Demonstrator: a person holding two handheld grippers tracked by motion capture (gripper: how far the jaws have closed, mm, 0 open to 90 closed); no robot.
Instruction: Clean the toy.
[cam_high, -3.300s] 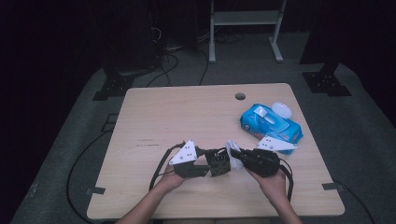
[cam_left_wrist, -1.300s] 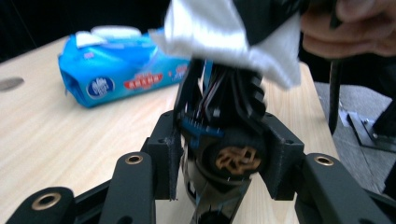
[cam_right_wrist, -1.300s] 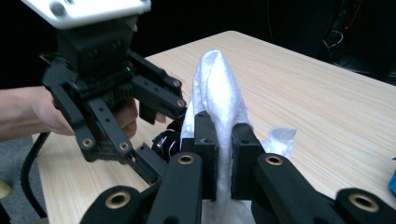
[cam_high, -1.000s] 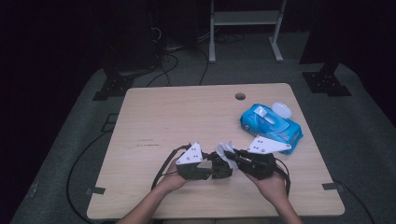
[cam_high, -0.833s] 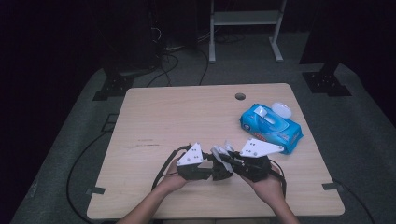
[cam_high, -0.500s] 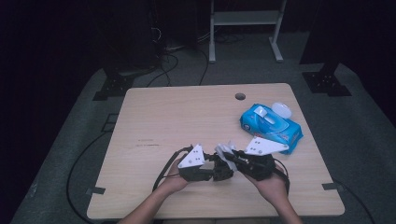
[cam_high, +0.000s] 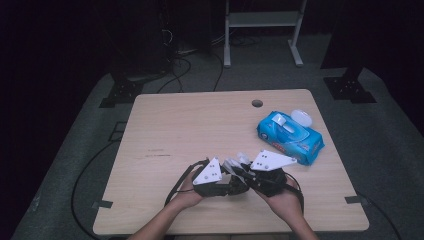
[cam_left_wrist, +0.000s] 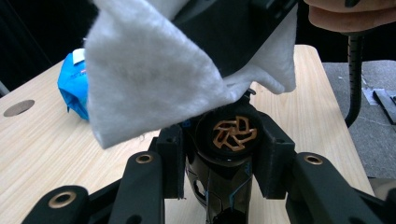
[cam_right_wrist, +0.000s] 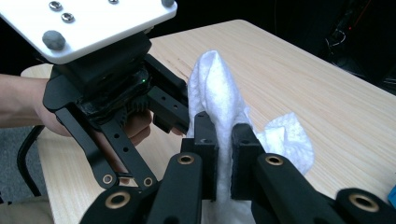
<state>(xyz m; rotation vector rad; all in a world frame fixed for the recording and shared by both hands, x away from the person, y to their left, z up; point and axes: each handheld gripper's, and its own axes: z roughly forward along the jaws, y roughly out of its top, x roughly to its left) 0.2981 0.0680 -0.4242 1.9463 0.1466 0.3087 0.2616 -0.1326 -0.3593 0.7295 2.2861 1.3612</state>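
Note:
At the table's front middle my two grippers meet tip to tip. My left gripper (cam_high: 231, 182) (cam_left_wrist: 223, 158) is shut on a small black object (cam_left_wrist: 228, 140) with a round end and a copper pinwheel emblem. My right gripper (cam_high: 246, 174) (cam_right_wrist: 224, 156) is shut on a white wipe (cam_right_wrist: 212, 93) (cam_left_wrist: 149, 74). The wipe hangs over the black object's far end and touches its top edge. In the high view the wipe (cam_high: 235, 162) shows as a pale bunch between the two grippers. A hand holds each gripper from the table's front.
A blue pack of wipes (cam_high: 290, 133) with its white lid flipped open lies at the right of the wooden table (cam_high: 190, 125). A round cable hole (cam_high: 257, 103) sits near the far edge. Cables trail off the front left corner.
The right gripper with the wipe has drawn leftward, closer to the left gripper's tips. Both hands otherwise stay at the same spot near the front edge.

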